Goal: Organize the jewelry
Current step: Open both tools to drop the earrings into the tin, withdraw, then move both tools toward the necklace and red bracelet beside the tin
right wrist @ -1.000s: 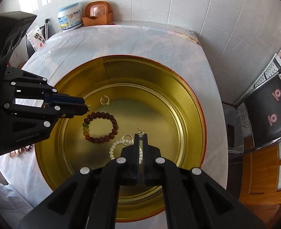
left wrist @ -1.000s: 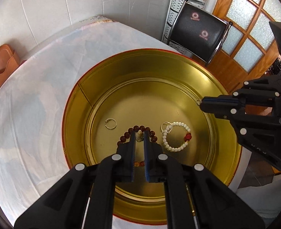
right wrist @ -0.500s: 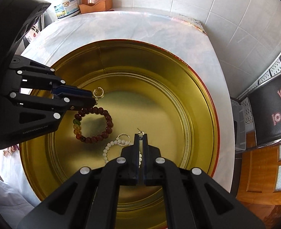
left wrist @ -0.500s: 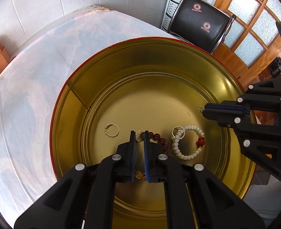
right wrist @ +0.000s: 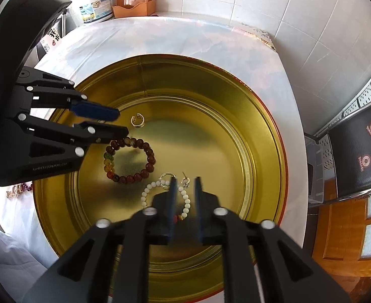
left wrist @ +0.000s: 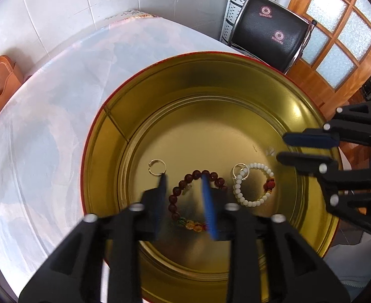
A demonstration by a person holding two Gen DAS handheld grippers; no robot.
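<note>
**Both tongs opening over jewelry in the gold tin**

The left tongs (left wrist: 184, 176) are hanging above the floor of the gold tin (left wrist: 235, 80), and their jaws are opening. The blurred fingers are gripping nothing. The dark bracelet (left wrist: 198, 197) is lying flat on the tin floor, below and between the two fingers, with its coloured beads nearest the tongs' base. Just beyond the left finger's tip, a gold ring (left wrist: 157, 167) is lying on the floor. To the right of these tongs, the white bracelet (left wrist: 254, 184) is resting flat, with a silver ring (left wrist: 240, 170) touching its far-left edge.

The right tongs (right wrist: 184, 180) are also opening, with nothing clamped. Below their gap, a small earring (right wrist: 185, 180) is lying loose on the tin floor; whether it is touching either pad I cannot tell. The white bracelet is lying partly under the left finger of these tongs, and the dark bracelet is sitting to their left, apart from them.

The tin is standing on a worktop (right wrist: 185, 38) covered with a pale cloth. Beyond the tongs, at the far edge, an orange holder (right wrist: 134, 2) and a white tub (right wrist: 95, 6) are standing against the tiled wall. A black chair (left wrist: 268, 32) is standing past the worktop to the right.
</note>
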